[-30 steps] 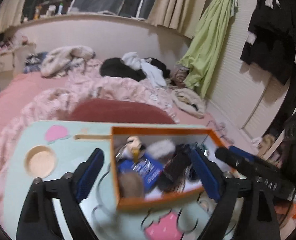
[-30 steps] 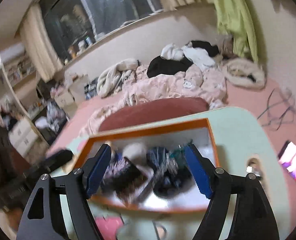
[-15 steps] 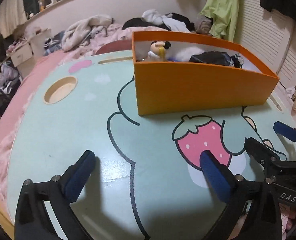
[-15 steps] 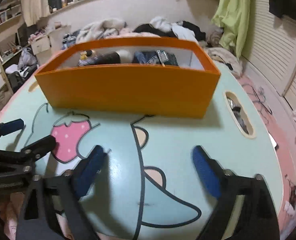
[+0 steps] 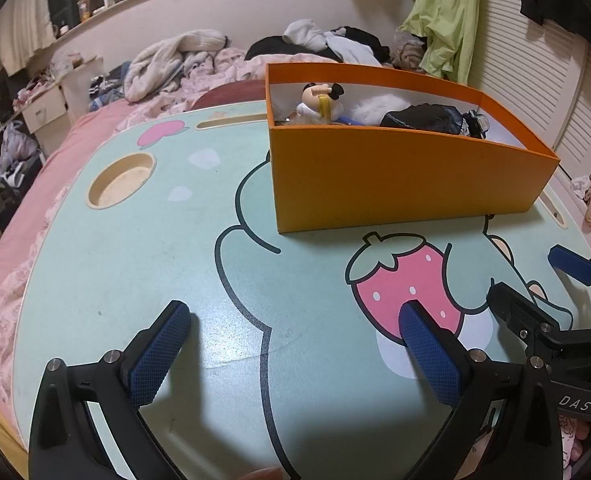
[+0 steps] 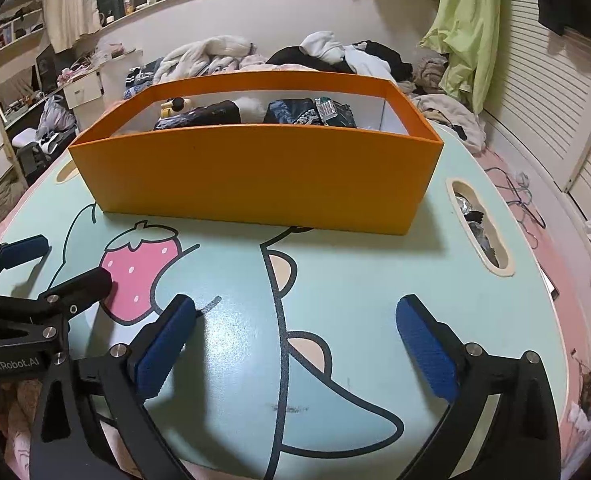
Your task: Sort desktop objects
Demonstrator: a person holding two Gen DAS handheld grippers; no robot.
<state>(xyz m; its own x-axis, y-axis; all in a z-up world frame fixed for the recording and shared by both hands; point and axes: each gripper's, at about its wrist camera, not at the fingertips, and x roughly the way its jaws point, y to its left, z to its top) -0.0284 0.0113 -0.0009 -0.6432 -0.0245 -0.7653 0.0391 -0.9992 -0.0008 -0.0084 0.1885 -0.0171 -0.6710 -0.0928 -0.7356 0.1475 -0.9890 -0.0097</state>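
Observation:
An orange box (image 5: 395, 176) stands at the far side of the mint cartoon-print table (image 5: 143, 264). It holds a mouse figurine (image 5: 320, 98), a white fluffy thing (image 5: 375, 106), a dark pouch (image 5: 419, 118) and other small items. It also shows in the right wrist view (image 6: 255, 176). My left gripper (image 5: 295, 320) is open and empty, low over the table's near edge. My right gripper (image 6: 295, 312) is open and empty beside it. Each shows in the other's view, the right (image 5: 535, 292) and the left (image 6: 55, 268).
The table has a round cup recess (image 5: 120, 180) at far left and an oval slot (image 6: 479, 228) at the right holding small clutter. A bed with piled clothes (image 5: 199, 60) lies behind. A slatted wall (image 6: 555, 120) is on the right.
Both grippers have pulled back from above the box and dropped low near the table's front edge. In the last half second they barely moved.

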